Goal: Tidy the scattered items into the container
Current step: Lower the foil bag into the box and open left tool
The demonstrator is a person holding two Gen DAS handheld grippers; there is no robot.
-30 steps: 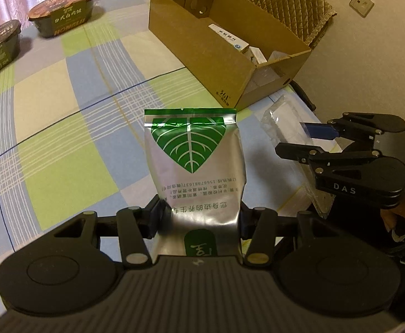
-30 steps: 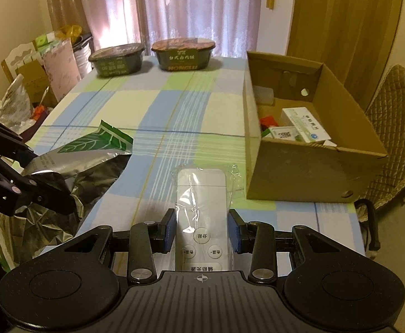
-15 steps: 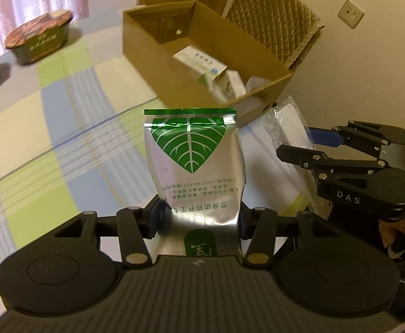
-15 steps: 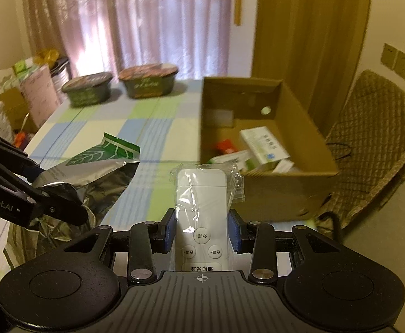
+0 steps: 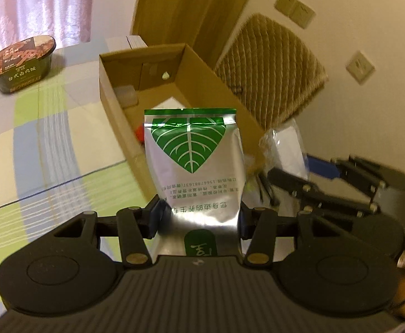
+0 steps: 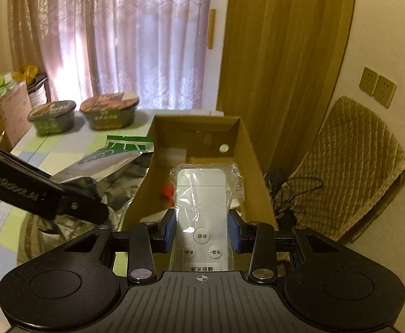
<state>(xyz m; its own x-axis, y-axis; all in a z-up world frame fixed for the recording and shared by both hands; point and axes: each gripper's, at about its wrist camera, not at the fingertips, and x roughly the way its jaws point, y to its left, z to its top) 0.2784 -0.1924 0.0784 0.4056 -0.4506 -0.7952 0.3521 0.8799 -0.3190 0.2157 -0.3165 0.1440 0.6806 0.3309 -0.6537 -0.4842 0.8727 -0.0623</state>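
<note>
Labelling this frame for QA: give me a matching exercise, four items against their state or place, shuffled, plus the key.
Items:
1. silver leaf-print pouch
2. white remote in plastic wrap
3. cardboard box
4. instant noodle bowls

States or places:
A. at the far end of the checked tablecloth
B. clamped in the right gripper
C. open-topped, a few items inside
D. clamped in the left gripper

Pairs: 1-D, 2-B, 3-C, 4-A
</note>
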